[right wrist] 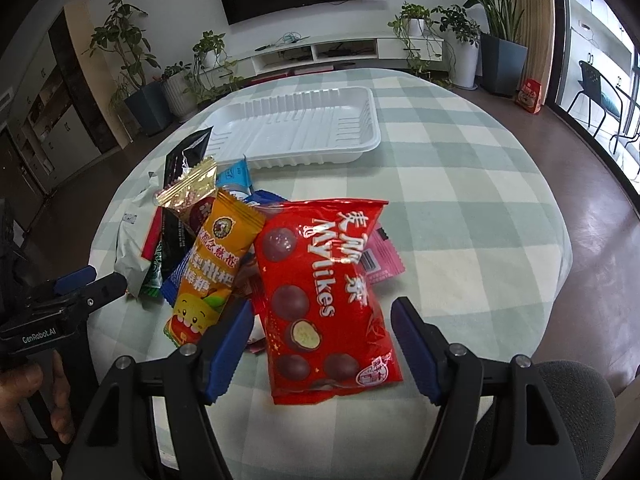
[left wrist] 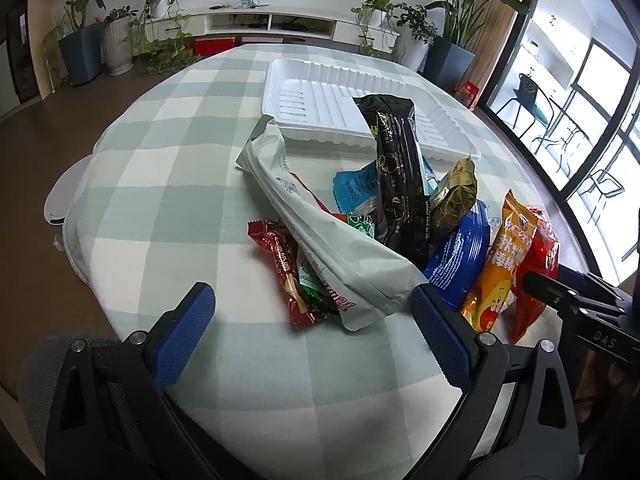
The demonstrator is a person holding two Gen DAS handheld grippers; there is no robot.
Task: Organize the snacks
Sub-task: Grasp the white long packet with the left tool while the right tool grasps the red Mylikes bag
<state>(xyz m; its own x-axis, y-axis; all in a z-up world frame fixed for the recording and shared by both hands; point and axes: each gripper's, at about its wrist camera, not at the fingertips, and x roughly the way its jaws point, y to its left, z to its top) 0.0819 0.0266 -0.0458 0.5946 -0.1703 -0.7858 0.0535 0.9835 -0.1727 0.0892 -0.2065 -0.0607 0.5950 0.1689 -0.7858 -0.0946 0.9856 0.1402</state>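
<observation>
A heap of snack packets lies on the checked tablecloth (left wrist: 168, 184) in front of a white plastic tray (left wrist: 308, 70) that holds nothing. My left gripper (left wrist: 312, 312) is open, its blue fingers on either side of the near end of a long grey-white pouch (left wrist: 328, 248) and a dark red candy wrapper (left wrist: 280, 264). My right gripper (right wrist: 320, 320) is open around a red Mylikes bag (right wrist: 320, 288), its pads close to the bag's edges. An orange packet (right wrist: 216, 272) lies just to the left. A black packet (left wrist: 400, 176) leans over the tray's front rim.
The round table's edge curves close on both sides, with brown floor beyond. A grey chair back (right wrist: 576, 408) sits under my right gripper. Potted plants (right wrist: 132, 60) and a white TV cabinet (right wrist: 320, 52) stand far behind. A pink packet (right wrist: 380, 260) pokes out from under the red bag.
</observation>
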